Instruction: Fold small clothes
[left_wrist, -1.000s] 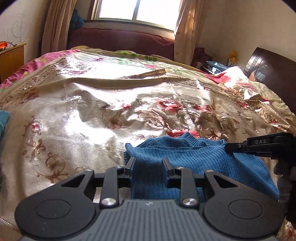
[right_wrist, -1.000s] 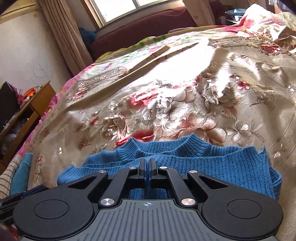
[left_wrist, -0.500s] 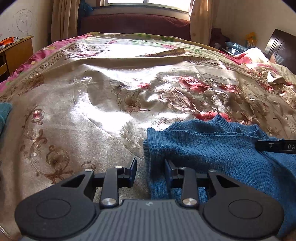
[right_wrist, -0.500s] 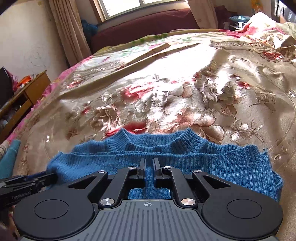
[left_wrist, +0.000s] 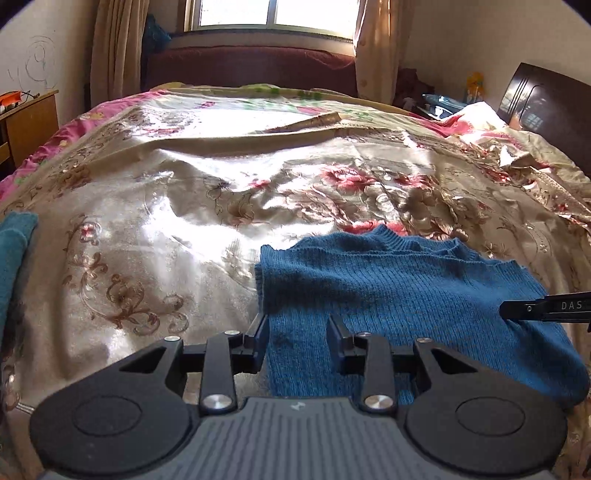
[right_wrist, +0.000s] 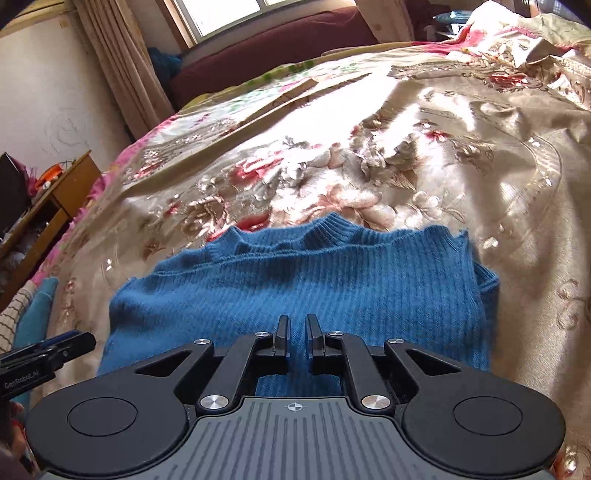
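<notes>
A blue knit sweater (left_wrist: 406, 280) lies folded flat on the floral satin bedspread (left_wrist: 184, 221), collar toward the window. My left gripper (left_wrist: 297, 321) hovers open over the sweater's near left corner, one finger just off the edge, the other above the knit. In the right wrist view the sweater (right_wrist: 314, 273) fills the middle, and my right gripper (right_wrist: 297, 321) stands over its near hem with a narrow gap between the fingers and nothing pinched. Each gripper shows in the other's view: the right gripper (left_wrist: 546, 310) at the sweater's right side, the left gripper (right_wrist: 48, 350) at its left.
A teal garment (left_wrist: 13, 251) lies at the bed's left edge, beside a striped cloth (right_wrist: 11, 317). A wooden desk (left_wrist: 29, 118) stands left of the bed, a dark headboard (left_wrist: 546, 110) at right. Rumpled bedding (right_wrist: 535, 44) is piled at the far right.
The right gripper's fingers were shut on the sweater's hem and have parted, letting it go. The sweater has settled flat on the bed. Both grippers have pulled back a little toward its near edge.
</notes>
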